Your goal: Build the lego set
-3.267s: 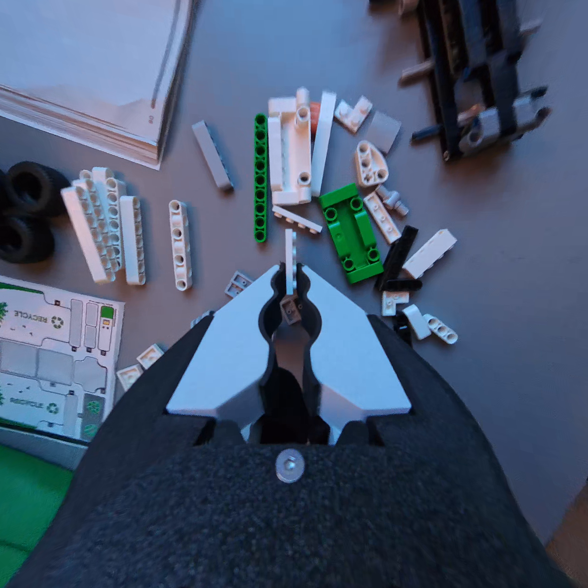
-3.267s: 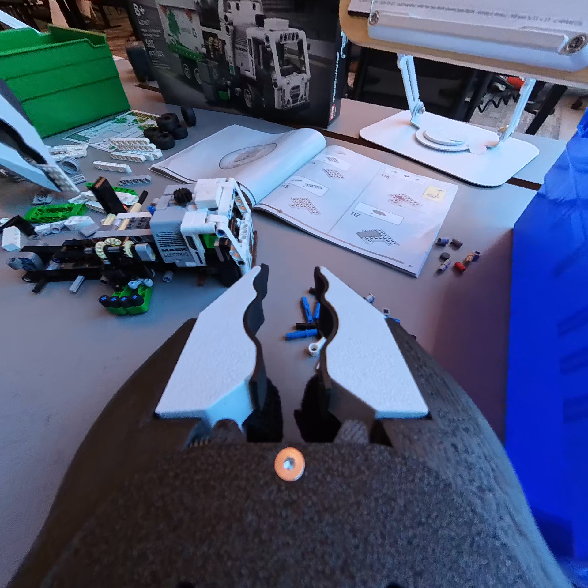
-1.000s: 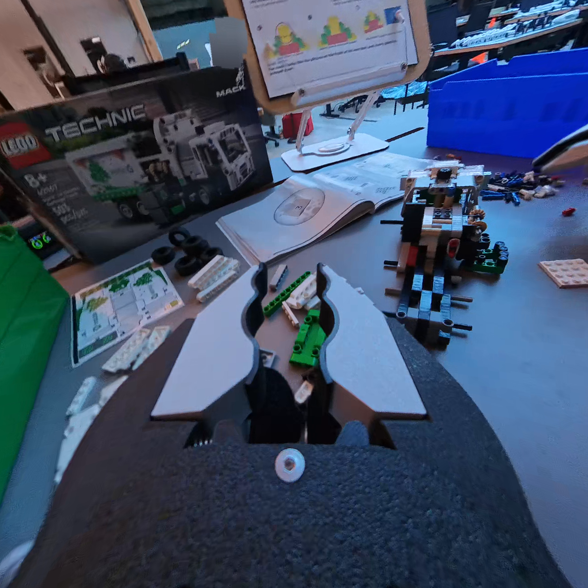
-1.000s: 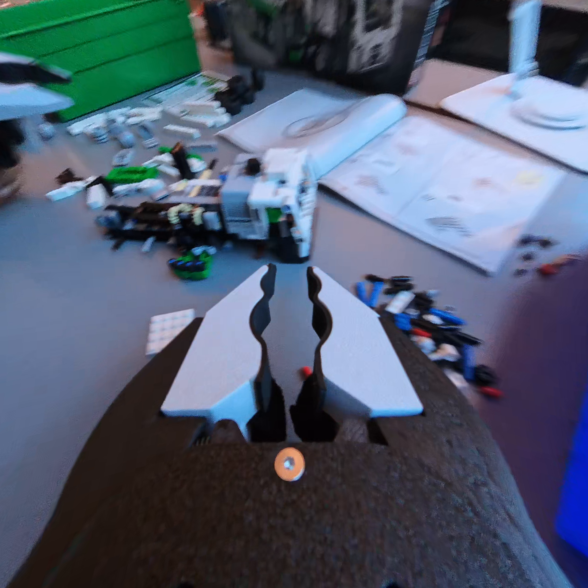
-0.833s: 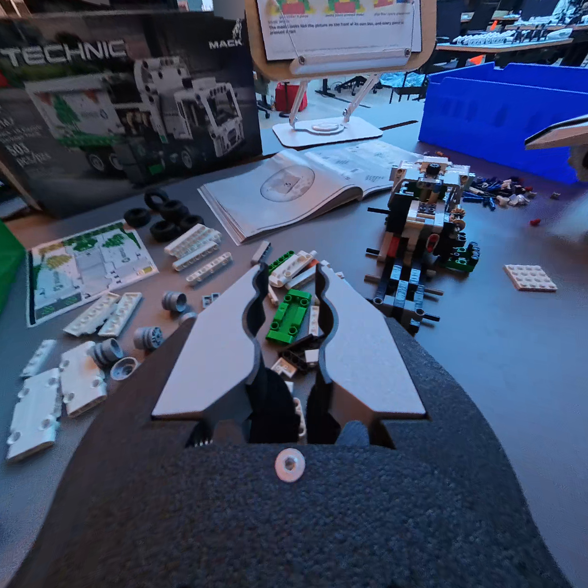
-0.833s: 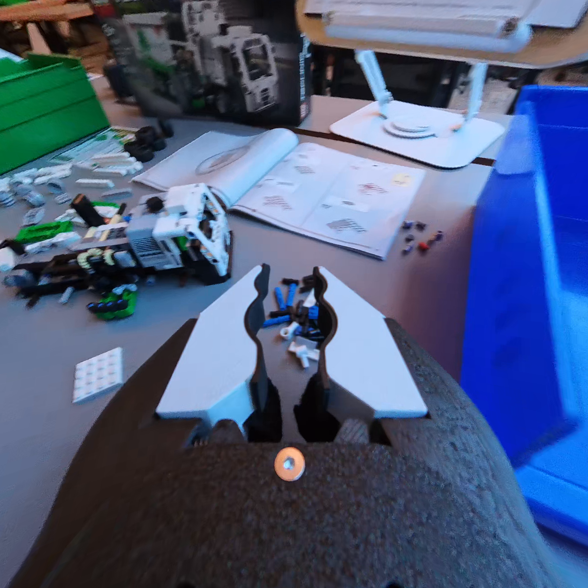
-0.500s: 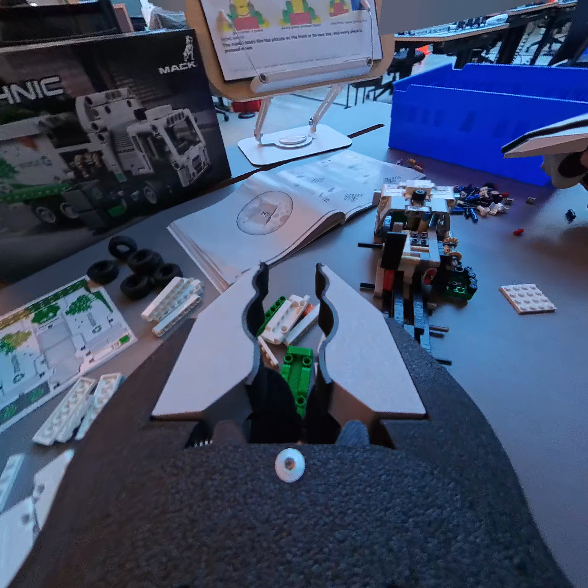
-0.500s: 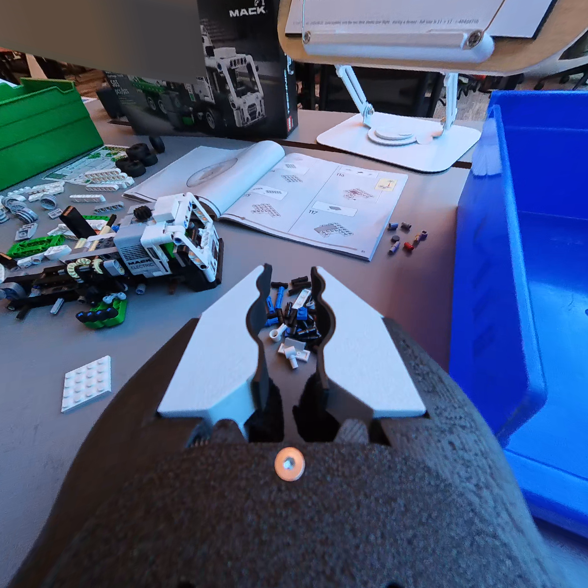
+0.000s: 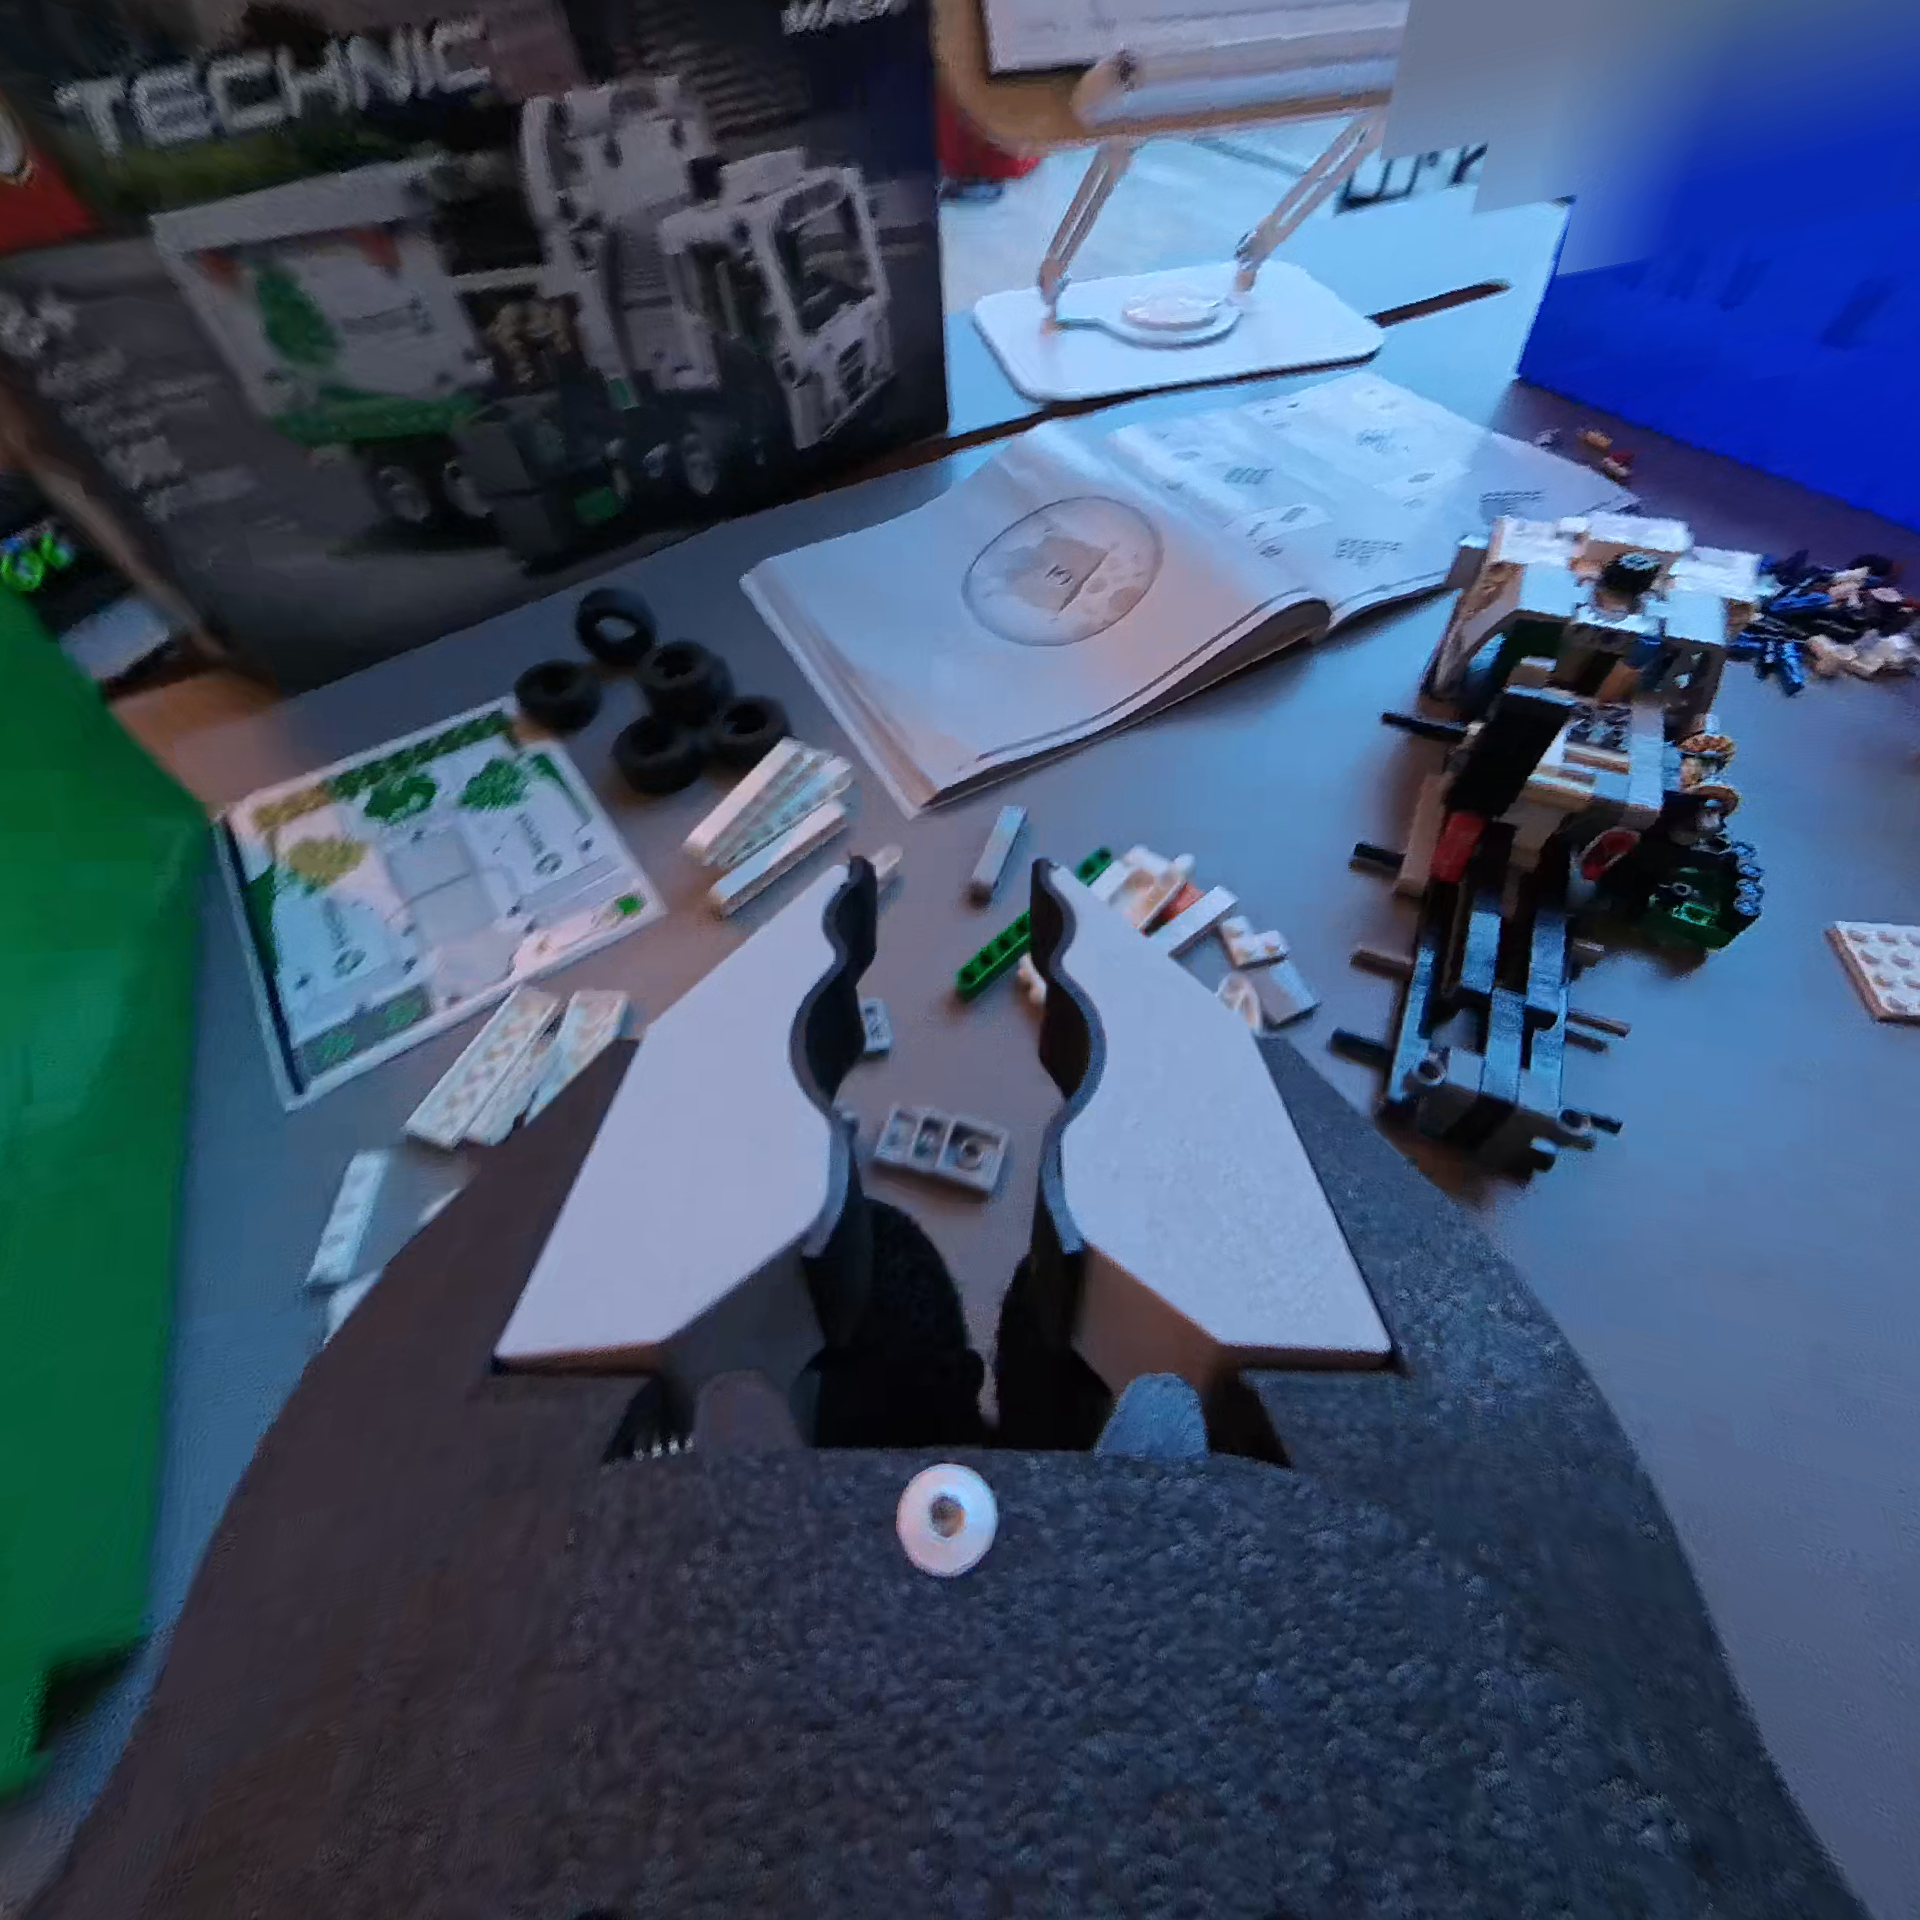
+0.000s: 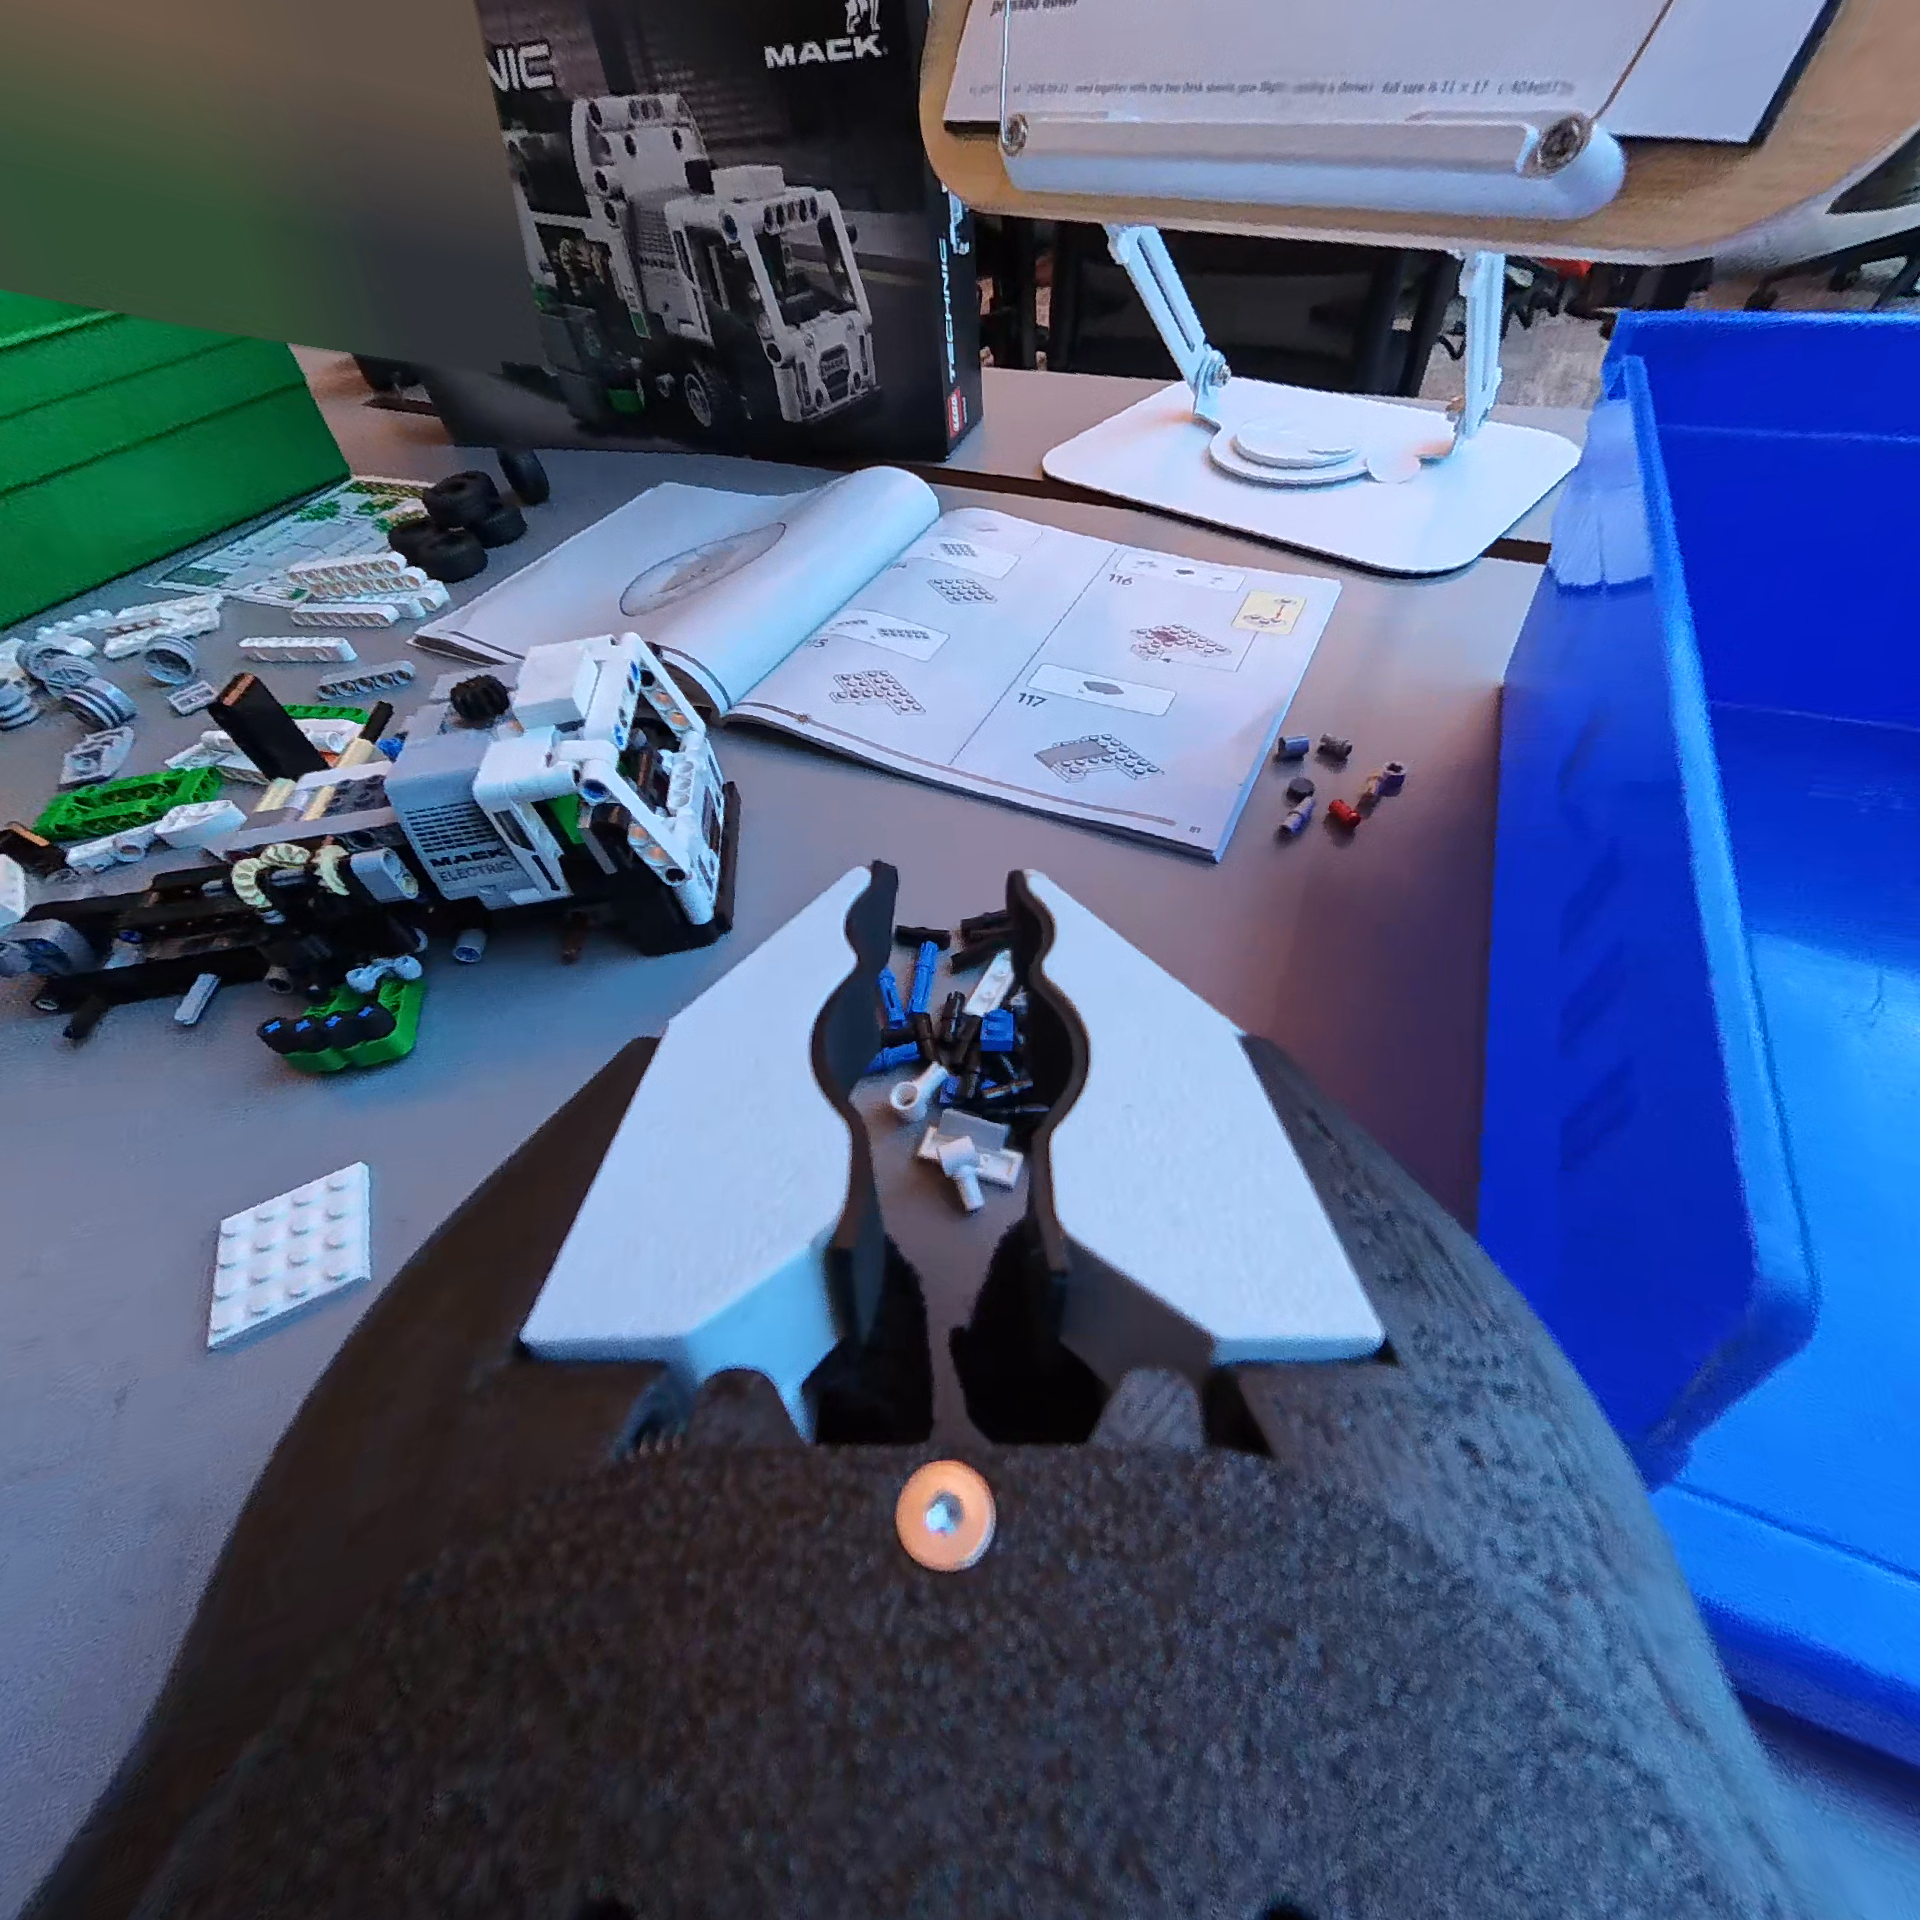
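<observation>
The half-built truck (image 10: 499,831) lies on the grey table, left of my right gripper; it also shows in the left wrist view (image 9: 1558,821) at the right. My left gripper (image 9: 951,883) is open and empty above loose parts: a small grey plate (image 9: 940,1138) and a green beam (image 9: 992,961). My right gripper (image 10: 951,888) is open and empty over a pile of small black, blue and white pins (image 10: 961,1039). A white studded plate (image 10: 291,1252) lies at the lower left of the right gripper.
The open instruction booklet (image 10: 935,644), the set's box (image 10: 748,229), a white stand (image 10: 1320,468), black tyres (image 9: 665,707), a sticker sheet (image 9: 416,883), a green bin (image 9: 73,1039) at left and a blue bin (image 10: 1714,935) at right ring the work area. My right fingertips sit around 40 cm from my left ones. The white studded plate (image 10: 291,1252) lies some 15 cm from my right tips, 25 cm from my left tips.
My left gripper has swung left, so the green piece between its fingers is gone from there and the grey plate shows. My right gripper has held over the pin pile, a little closer.
</observation>
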Action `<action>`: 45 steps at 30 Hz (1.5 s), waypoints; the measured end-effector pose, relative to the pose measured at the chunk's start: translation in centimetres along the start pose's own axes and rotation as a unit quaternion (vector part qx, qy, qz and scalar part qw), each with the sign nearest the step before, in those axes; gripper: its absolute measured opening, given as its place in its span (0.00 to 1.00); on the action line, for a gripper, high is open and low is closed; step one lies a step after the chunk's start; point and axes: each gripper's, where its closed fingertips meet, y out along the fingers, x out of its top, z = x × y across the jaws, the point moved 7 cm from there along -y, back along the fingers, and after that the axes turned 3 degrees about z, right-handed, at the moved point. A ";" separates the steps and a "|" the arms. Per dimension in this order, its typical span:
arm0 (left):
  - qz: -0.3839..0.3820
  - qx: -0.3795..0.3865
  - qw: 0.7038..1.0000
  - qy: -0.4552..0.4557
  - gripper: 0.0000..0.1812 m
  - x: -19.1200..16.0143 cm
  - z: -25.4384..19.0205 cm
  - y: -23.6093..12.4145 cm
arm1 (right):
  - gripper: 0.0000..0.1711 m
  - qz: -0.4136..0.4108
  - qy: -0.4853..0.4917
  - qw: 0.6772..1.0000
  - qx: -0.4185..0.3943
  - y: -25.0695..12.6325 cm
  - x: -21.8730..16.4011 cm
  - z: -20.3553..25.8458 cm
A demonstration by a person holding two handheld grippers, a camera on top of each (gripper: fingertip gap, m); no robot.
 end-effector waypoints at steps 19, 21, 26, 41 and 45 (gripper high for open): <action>0.185 -0.005 0.982 0.045 0.17 -2.4 4.5 -3.7 | 0.09 0.014 -0.026 0.999 -0.018 0.0 -0.6 0.4; 0.179 -0.021 0.983 0.026 0.17 -2.3 3.8 -3.4 | 0.09 0.014 -0.026 0.999 -0.019 0.0 -0.6 0.4; 0.163 -0.073 0.984 -0.017 0.16 -2.1 0.4 0.0 | 0.09 0.016 -0.034 0.999 -0.020 0.2 -0.6 0.6; 0.247 -0.097 0.962 -0.056 0.12 -3.4 -0.8 5.8 | 0.08 0.016 -0.041 0.999 -0.017 0.0 -0.8 0.7; 0.261 -0.097 0.960 -0.035 0.02 -3.8 -1.0 5.9 | 0.08 0.017 -0.043 0.999 -0.019 0.0 -0.9 0.7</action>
